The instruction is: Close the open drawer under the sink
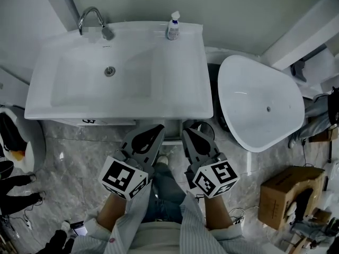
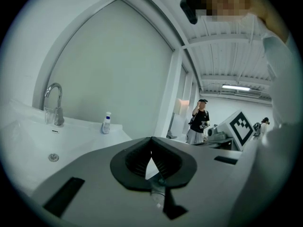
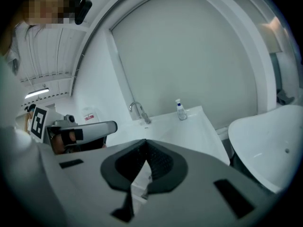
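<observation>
Closest in, both grippers are held side by side just in front of the counter's front edge. The left gripper [image 1: 158,130] and right gripper [image 1: 187,134] each have their jaws pressed together at the tips, with nothing between them. Each gripper's own view confirms this: the dark ribbed pads of the left gripper [image 2: 151,140] and the right gripper [image 3: 145,144] meet at a point.

Only the head view shows the drawer [image 1: 114,123], as a thin white strip past the counter's [image 1: 175,97] front edge, left of the grippers and untouched. A small black mark on the strip is too small to read.

Further back, the faucet [image 1: 94,20] stands at the counter's back left corner and a spray bottle [image 1: 173,27] on its back edge. The bottle's label is not legible in any view.

The head view alone shows a cardboard box [image 1: 286,194] on the floor. A white bathtub [image 1: 259,102] stands right of the counter.

The right gripper view shows a red-and-white wall label [image 3: 90,116], unreadable. The left gripper view shows a distant standing person [image 2: 200,121] in dark clothes.
</observation>
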Demonstrator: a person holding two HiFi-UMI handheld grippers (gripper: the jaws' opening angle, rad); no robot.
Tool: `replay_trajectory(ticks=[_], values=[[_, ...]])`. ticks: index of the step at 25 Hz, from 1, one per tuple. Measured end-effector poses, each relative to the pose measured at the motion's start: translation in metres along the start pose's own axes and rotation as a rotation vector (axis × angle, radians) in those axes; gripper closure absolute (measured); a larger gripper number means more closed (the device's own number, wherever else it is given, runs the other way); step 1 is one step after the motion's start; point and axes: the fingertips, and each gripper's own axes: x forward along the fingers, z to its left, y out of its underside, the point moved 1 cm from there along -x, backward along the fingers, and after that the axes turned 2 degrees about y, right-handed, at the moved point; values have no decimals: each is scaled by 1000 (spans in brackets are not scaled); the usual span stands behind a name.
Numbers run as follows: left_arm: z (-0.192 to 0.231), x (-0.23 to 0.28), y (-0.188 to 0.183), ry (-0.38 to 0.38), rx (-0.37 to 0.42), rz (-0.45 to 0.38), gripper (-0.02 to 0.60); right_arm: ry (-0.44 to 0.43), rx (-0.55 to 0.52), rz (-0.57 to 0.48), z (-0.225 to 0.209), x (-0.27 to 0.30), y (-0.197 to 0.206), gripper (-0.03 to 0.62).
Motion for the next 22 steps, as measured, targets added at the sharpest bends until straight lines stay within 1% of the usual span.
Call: replay_trajectory(ticks=[7, 12, 22], values=[[16, -12, 28, -45, -24, 18, 566, -4, 10, 51, 6, 9, 31, 583], [25, -18, 54, -60, -41, 37, 566, -2, 15, 89, 9, 17, 58, 583], [41, -24, 116, -69, -52, 82, 566, 49, 21, 150, -2, 28, 122, 583]])
